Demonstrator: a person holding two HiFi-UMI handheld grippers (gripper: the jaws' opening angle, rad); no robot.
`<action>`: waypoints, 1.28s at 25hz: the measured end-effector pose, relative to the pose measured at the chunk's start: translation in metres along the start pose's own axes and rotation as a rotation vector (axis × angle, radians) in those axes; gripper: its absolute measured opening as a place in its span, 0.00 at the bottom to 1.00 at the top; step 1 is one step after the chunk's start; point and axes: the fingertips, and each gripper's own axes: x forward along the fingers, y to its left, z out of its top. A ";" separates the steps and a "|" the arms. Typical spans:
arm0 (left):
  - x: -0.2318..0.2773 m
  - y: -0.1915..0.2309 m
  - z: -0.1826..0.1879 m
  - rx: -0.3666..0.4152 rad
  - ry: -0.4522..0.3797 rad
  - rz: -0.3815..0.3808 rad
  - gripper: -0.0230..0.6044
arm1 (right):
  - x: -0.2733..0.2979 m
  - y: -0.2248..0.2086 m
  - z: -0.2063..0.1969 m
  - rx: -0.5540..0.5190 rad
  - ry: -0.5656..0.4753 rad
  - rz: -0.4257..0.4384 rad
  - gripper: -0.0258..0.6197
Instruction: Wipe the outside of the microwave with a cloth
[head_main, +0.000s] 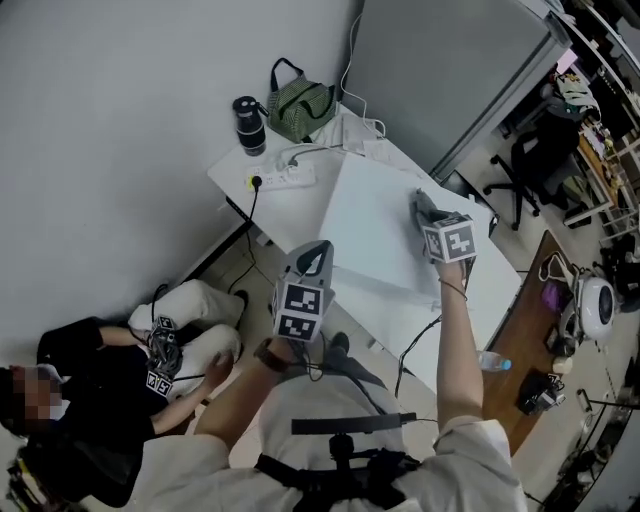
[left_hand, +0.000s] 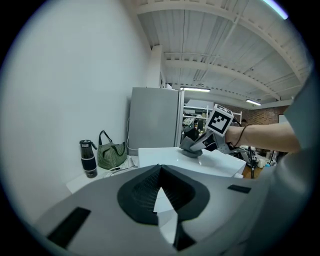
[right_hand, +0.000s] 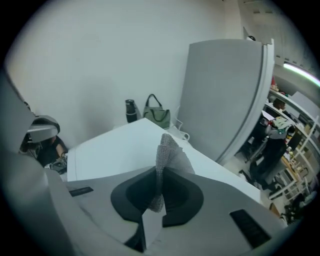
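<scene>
The white microwave (head_main: 375, 215) stands on a white table (head_main: 480, 300). My right gripper (head_main: 420, 203) rests over its top, shut on a grey knitted cloth (right_hand: 167, 150) that sticks up between the pads against the white top (right_hand: 115, 150). In the left gripper view, that gripper (left_hand: 192, 149) presses the cloth (left_hand: 190, 153) on the microwave (left_hand: 210, 165). My left gripper (head_main: 320, 250) hangs at the microwave's near left corner. Its jaws (left_hand: 160, 175) are shut with nothing between them.
A black bottle (head_main: 248, 123), a green bag (head_main: 300, 105) and a power strip (head_main: 285, 178) sit at the table's far end. A grey cabinet (head_main: 440, 70) stands behind. A person (head_main: 100, 390) sits on the floor at the left. An office chair (head_main: 530, 170) is to the right.
</scene>
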 end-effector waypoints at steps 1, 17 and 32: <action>-0.005 0.005 0.001 0.003 -0.003 0.010 0.10 | 0.007 0.020 0.012 -0.007 -0.010 0.036 0.04; -0.052 0.040 -0.015 -0.004 0.021 0.080 0.10 | 0.044 0.178 0.083 -0.011 -0.081 0.291 0.04; 0.014 -0.072 0.000 0.066 0.011 -0.161 0.10 | -0.089 -0.071 -0.116 0.268 -0.028 -0.154 0.04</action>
